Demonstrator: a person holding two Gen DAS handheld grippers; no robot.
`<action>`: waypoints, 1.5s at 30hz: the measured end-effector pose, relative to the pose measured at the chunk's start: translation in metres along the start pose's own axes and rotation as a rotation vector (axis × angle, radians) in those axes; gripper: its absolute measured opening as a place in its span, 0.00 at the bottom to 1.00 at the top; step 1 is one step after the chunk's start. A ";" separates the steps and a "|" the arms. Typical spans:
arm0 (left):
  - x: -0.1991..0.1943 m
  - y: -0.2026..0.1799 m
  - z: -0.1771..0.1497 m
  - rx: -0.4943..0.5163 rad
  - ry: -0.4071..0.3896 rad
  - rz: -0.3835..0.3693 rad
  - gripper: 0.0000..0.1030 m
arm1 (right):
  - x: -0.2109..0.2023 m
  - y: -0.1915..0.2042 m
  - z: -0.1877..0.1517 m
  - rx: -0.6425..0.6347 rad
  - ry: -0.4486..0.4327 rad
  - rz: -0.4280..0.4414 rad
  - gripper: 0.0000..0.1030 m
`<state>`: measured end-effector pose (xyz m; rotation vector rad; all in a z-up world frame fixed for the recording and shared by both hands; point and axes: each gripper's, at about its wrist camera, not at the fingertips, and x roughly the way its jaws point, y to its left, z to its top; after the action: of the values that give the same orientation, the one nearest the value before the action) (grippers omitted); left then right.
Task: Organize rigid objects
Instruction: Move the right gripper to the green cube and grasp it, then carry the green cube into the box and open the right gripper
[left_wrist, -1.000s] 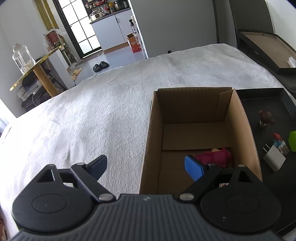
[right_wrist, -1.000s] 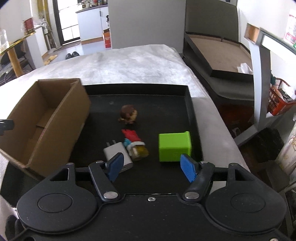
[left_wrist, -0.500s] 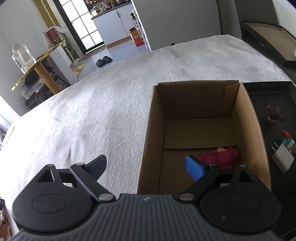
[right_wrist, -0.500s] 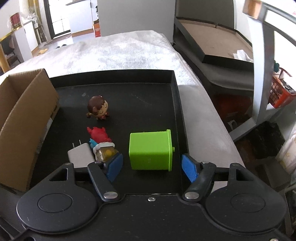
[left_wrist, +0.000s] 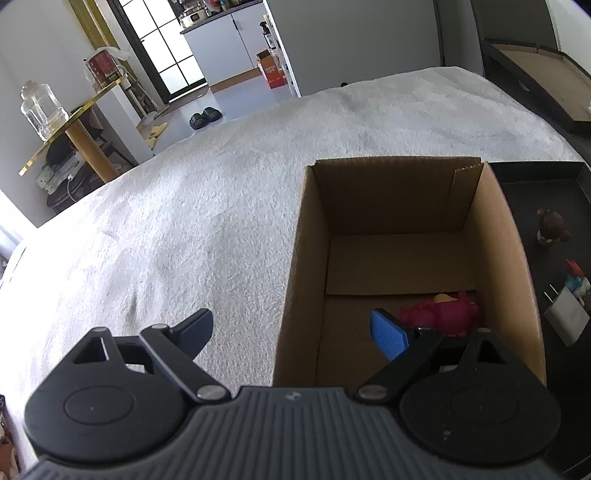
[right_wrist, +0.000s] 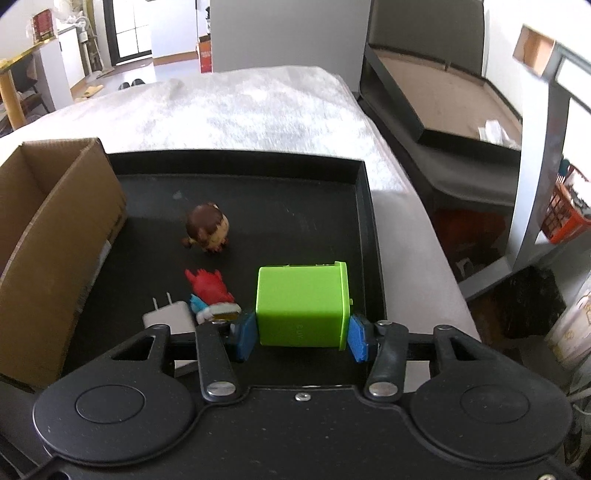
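Straddling the green box (right_wrist: 303, 306), the right gripper (right_wrist: 302, 335) had its two blue pads set against the box's left and right sides, pinching it low near its front edge. The box sat on the black tray (right_wrist: 364, 206), close to the tray's right wall. Just left of the box lay a red and blue figurine (right_wrist: 212, 290), and touching that a white charger plug (right_wrist: 168, 314) with its prongs pointing away from the camera. Farther back on the tray stood a brown-haired figurine (right_wrist: 207, 229), apart from the others. The cardboard box (right_wrist: 55, 229) stood at the tray's left edge, its open top facing up.

From the left wrist view, the left gripper (left_wrist: 291, 330) hung with its fingers spread wide and nothing between them, the left finger over the white textured surface (left_wrist: 184, 221) and the right finger over the cardboard box's (left_wrist: 306, 258) interior. A pink toy (left_wrist: 439, 314) lay on the floor of that box, near its right wall and partly hidden behind the blue pad. The brown-haired figurine (left_wrist: 550, 225), the red and blue figurine (left_wrist: 576, 277) and the charger plug (left_wrist: 565, 317) showed on the tray (left_wrist: 535, 171) to the right of the box.
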<state>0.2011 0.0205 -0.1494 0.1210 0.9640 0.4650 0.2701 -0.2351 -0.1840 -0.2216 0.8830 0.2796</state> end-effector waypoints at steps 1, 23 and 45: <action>-0.001 0.001 -0.001 -0.003 0.000 -0.002 0.88 | -0.004 0.002 0.001 -0.005 -0.008 0.000 0.47; -0.013 0.016 -0.008 -0.031 -0.034 -0.061 0.88 | -0.062 0.056 0.031 -0.109 -0.165 0.055 0.47; 0.002 0.024 -0.013 -0.054 -0.041 -0.137 0.85 | -0.062 0.129 0.054 -0.238 -0.206 0.164 0.47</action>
<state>0.1834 0.0415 -0.1511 0.0150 0.9119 0.3609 0.2291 -0.1063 -0.1116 -0.3357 0.6631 0.5520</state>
